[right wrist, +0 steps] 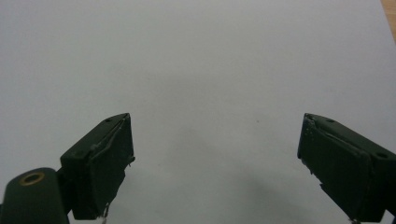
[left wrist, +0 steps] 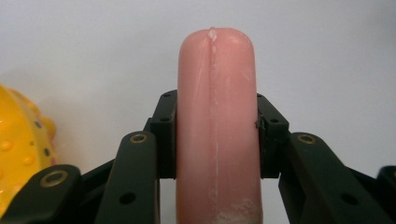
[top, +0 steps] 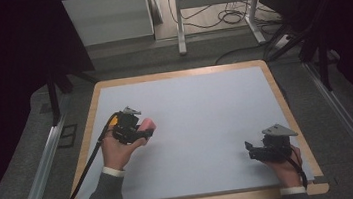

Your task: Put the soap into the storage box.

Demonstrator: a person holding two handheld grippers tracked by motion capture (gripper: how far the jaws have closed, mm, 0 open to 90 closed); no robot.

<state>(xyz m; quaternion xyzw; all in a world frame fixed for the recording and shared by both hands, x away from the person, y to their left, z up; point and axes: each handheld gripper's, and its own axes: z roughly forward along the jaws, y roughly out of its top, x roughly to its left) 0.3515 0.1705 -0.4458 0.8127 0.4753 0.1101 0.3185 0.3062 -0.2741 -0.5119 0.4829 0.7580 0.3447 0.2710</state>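
A pink sausage-shaped thing [left wrist: 216,126], smooth and round-ended with a pale seam down its length, is clamped between the jaws of the left claw [left wrist: 216,135], which press against its two sides while its tip pokes out well past them. In the high view the same pink sausage-shaped thing [top: 148,127] sits at the left part of the worktop [top: 203,126], held at the front of the left claw [top: 140,130], and the person's left hand [top: 116,154] grips that claw from behind with a grey sleeve trailing toward the near edge. A yellow object [left wrist: 18,140] with small raised bumps shows at the left edge of the left gripper view, just beside the claw's linkage (what it is cannot be told from so little of it). Well apart from the sausage, toward the near right corner of the worktop, the right claw [top: 248,146] rests in the person's right hand [top: 285,165], a grey three-cornered plate on top of it. In the right gripper view the right claw [right wrist: 215,154] stands wide, its two black jaws far apart with bare pale surface between them. The worktop is a light grey sheet [right wrist: 196,60] framed by a wooden rim [top: 89,124].
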